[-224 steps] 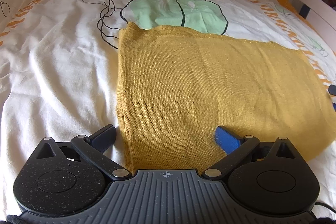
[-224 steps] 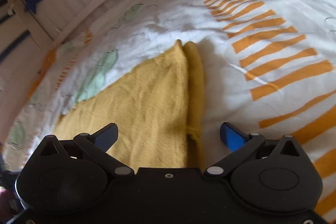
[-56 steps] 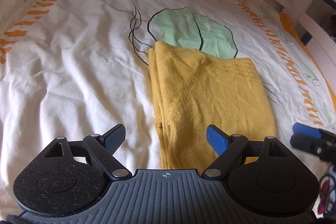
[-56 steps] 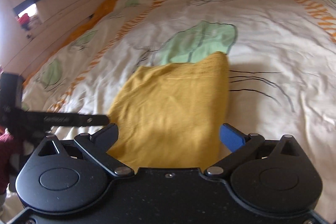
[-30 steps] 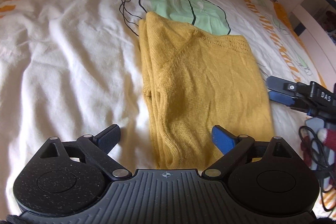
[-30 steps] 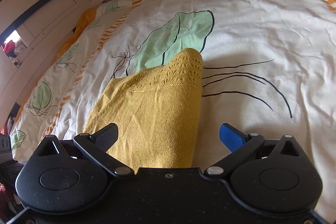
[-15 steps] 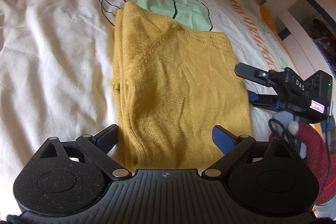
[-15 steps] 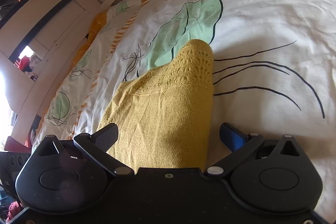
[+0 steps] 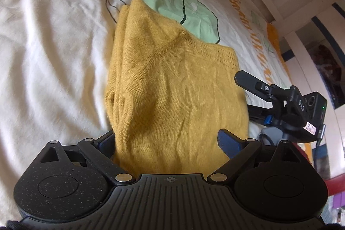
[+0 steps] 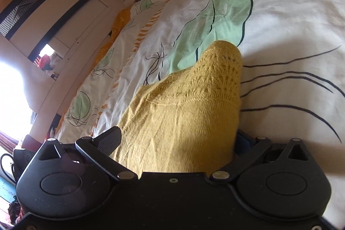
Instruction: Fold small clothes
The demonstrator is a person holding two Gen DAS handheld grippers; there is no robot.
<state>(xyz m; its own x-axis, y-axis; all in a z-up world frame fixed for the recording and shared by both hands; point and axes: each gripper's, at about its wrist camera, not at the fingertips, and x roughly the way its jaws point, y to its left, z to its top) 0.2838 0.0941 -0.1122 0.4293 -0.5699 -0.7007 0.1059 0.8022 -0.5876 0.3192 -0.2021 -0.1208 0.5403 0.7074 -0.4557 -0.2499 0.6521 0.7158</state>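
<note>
Folded mustard knit sweater (image 9: 172, 87) lies mid-duvet (image 9: 47, 40), far corner on the green leaf print (image 9: 179, 3). Left gripper (image 9: 166, 141) spread wide, fingers straddling its near edge. Right gripper (image 10: 176, 139) likewise spread across the lace-hem end.

Sweater (image 9: 172, 87): mustard knit, soft matt, lacy openwork band. Bed cover (image 9: 54, 36): creased matt printed cotton. Left gripper (image 9: 166, 139): matt speckled black plastic, ribbed.
</note>
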